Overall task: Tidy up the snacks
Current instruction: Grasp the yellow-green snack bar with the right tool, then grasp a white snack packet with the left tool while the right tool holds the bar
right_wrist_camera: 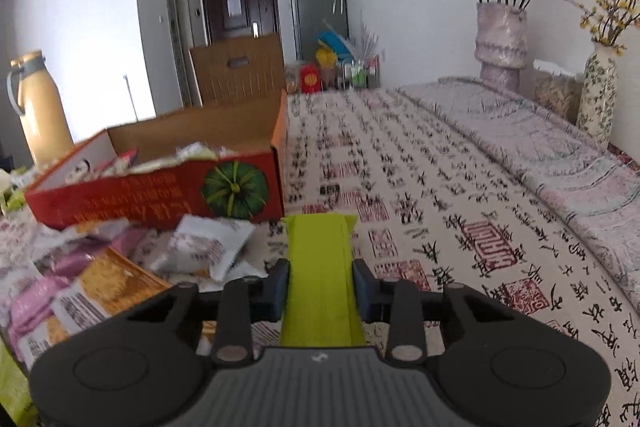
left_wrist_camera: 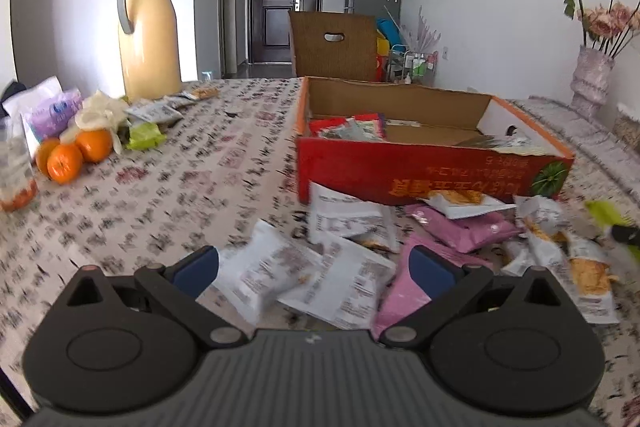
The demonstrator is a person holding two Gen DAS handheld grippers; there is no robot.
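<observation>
A red cardboard box (left_wrist_camera: 420, 175) with several snack packets inside stands on the patterned tablecloth; the right wrist view shows it (right_wrist_camera: 168, 187) at left. In front of it lies a heap of white (left_wrist_camera: 280, 267) and pink snack packets (left_wrist_camera: 468, 231). My left gripper (left_wrist_camera: 316, 263) hangs open just above the white packets, nothing between its pads. My right gripper (right_wrist_camera: 320, 283) is shut on a lime-green snack packet (right_wrist_camera: 320, 267), which sticks out forward between the pads, to the right of the box. The green packet (left_wrist_camera: 612, 223) shows blurred at the left view's right edge.
A yellow thermos jug (left_wrist_camera: 148, 35), oranges (left_wrist_camera: 72, 155) and more packets (left_wrist_camera: 148, 135) sit at the table's far left. Vases with dried flowers (right_wrist_camera: 500, 39) stand along the right edge by a folded quilt (right_wrist_camera: 540, 147). A wicker chair back (left_wrist_camera: 336, 43) rises behind the box.
</observation>
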